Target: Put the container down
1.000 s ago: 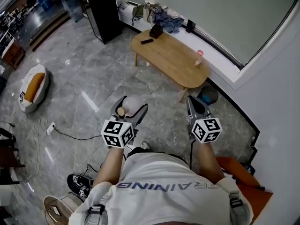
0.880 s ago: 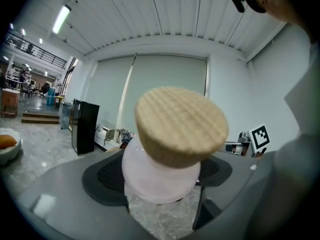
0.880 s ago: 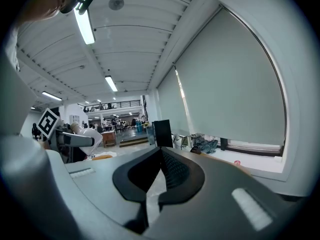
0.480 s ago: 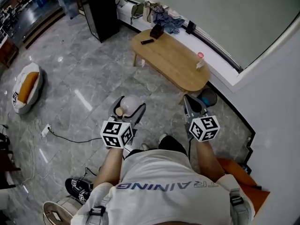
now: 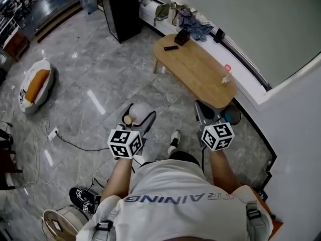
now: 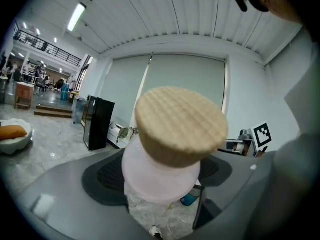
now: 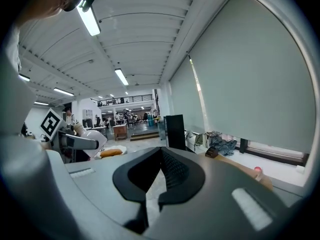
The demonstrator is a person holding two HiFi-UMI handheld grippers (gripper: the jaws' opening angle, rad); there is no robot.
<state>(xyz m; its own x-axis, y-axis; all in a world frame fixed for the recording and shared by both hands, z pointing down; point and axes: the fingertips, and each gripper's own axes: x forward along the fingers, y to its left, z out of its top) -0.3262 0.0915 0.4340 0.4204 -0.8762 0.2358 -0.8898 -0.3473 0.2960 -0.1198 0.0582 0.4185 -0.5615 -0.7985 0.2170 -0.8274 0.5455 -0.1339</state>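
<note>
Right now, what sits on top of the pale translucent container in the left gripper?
A round tan wooden lid caps the pale translucent container. Its contents are hidden by lid and frosted wall.

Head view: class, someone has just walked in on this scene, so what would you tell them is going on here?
A person stands on a grey tiled floor with a gripper in each hand. The left gripper holds a pale container with a wooden lid between its fingers, up in the air and not yet put down. The right gripper is shut and empty. A low wooden table lies ahead.
</note>
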